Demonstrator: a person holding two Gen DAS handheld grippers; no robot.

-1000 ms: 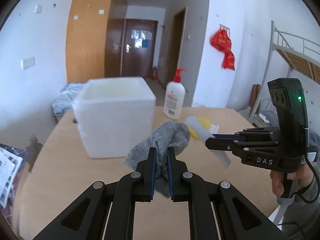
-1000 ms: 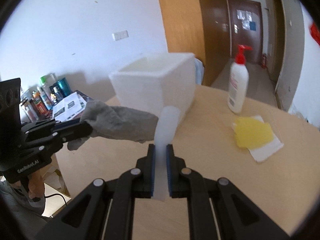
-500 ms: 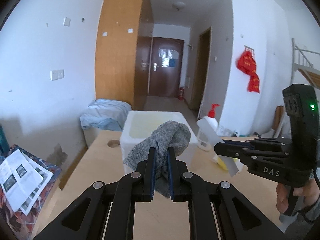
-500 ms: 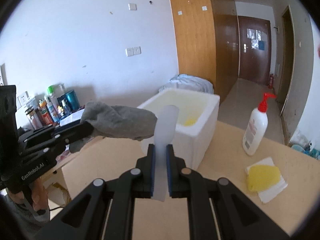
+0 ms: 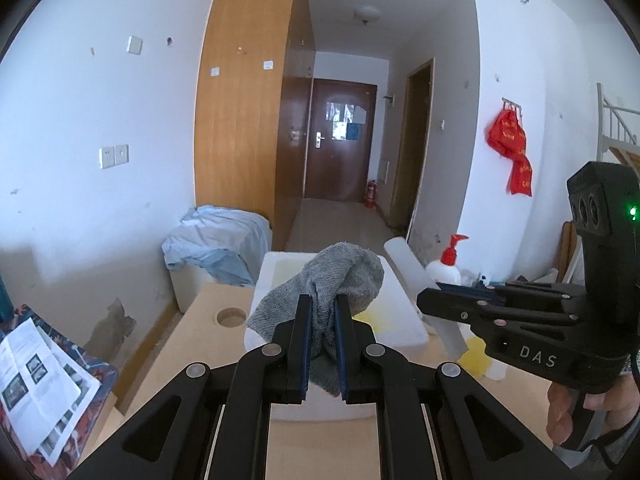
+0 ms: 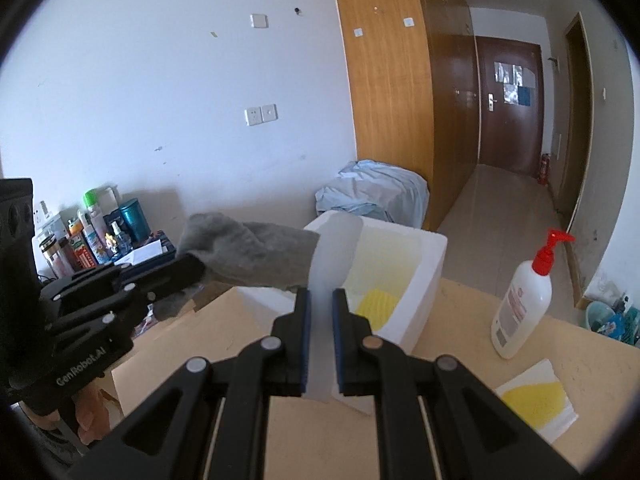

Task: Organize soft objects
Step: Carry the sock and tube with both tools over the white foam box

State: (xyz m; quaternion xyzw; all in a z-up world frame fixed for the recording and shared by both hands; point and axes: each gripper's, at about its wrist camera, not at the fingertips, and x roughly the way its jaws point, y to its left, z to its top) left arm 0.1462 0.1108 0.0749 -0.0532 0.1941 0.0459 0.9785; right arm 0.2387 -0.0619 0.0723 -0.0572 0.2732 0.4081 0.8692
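Observation:
My left gripper (image 5: 322, 344) is shut on a grey cloth (image 5: 340, 280) and holds it in the air over the near side of a white foam box (image 5: 404, 328). My right gripper (image 6: 320, 344) is shut on a white foam strip (image 6: 334, 248), also raised near the box (image 6: 424, 276). The cloth shows in the right wrist view (image 6: 256, 252), left of the strip. The strip shows in the left wrist view (image 5: 416, 276). A yellow sponge (image 6: 376, 300) lies inside the box.
A lotion pump bottle (image 6: 524, 296) stands on the wooden table (image 6: 460, 360) right of the box. A yellow sponge on a white sheet (image 6: 536, 400) lies at the right. Bottles and papers (image 6: 92, 236) crowd a side table at the left.
Both grippers have risen with their loads, so the views now look down into the foam box from above. The cloth and strip have come closer to the box opening.

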